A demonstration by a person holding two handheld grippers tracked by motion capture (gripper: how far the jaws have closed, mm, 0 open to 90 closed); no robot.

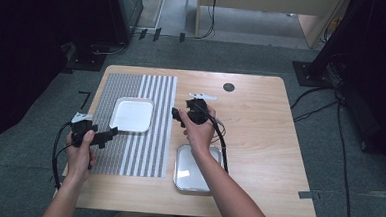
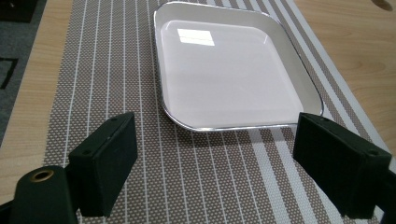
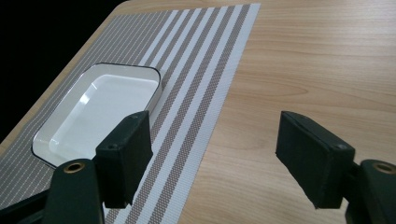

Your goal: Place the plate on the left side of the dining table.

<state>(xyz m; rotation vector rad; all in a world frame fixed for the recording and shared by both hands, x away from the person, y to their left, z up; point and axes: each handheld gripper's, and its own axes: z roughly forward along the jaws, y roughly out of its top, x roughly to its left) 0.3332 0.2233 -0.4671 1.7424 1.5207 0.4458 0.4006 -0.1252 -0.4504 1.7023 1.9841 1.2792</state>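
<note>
Your left gripper hovers over the near left part of the striped placemat, jaws spread wide and holding nothing, aimed toward the white square dish just ahead of it; in the left gripper view that dish sits between and beyond the 2 pads, its near rim close to them. Your right gripper is over the placemat's right edge, pointing left toward the same dish, jaws also wide apart and empty. The dish lies flat on the placemat, roughly square, so it shows no clear long axis; its edges run parallel to the mat's stripes. A metal tray lies on the bare wooden table near its front edge, right of the mat and partly under your right forearm. A small dark round disc sits near the table's far edge. No writing or brand can be read anywhere.
</note>
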